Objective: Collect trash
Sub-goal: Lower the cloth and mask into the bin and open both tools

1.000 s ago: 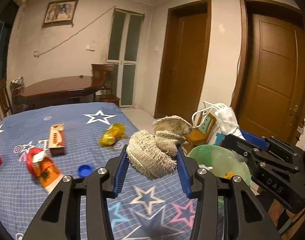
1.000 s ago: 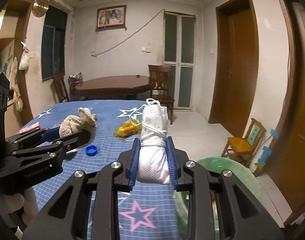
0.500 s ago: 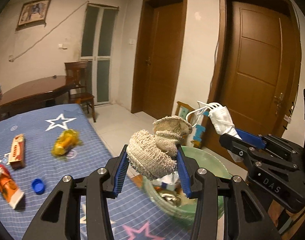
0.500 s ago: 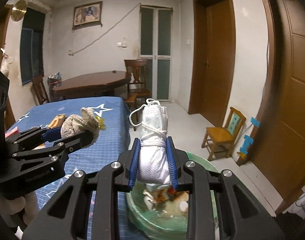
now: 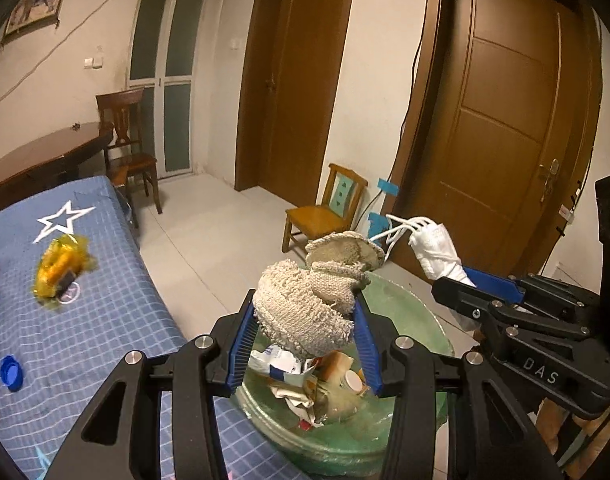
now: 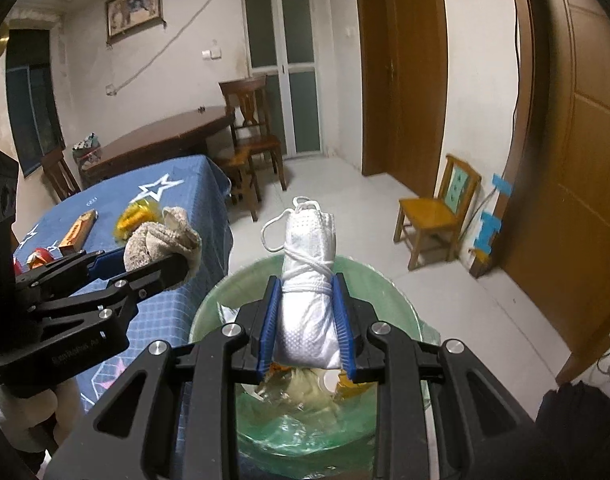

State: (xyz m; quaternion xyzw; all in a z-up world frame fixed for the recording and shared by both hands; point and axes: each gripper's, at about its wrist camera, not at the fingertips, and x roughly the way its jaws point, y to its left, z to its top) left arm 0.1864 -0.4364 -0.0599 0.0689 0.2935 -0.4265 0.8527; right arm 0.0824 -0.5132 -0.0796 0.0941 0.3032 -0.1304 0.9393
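Fingers of the left gripper (image 5: 303,330) pinch a beige rag (image 5: 309,308), the right gripper (image 6: 307,322) a rolled mask (image 6: 309,280), both poised over the bin (image 6: 401,296) at 6 o'clock, apparently for dropping.

Dim, warm indoor light fills the room; both fisheye views bend doors (image 5: 505,120) at dark corners, and the yellow wrapper (image 5: 61,266) looks blurred.

Both grippers are showing black angular frames with silver screw heads and ribbed blue pads: the left gripper (image 5: 303,342), and the right gripper (image 6: 307,328), which is wearing pale "DAS" lettering on its side.
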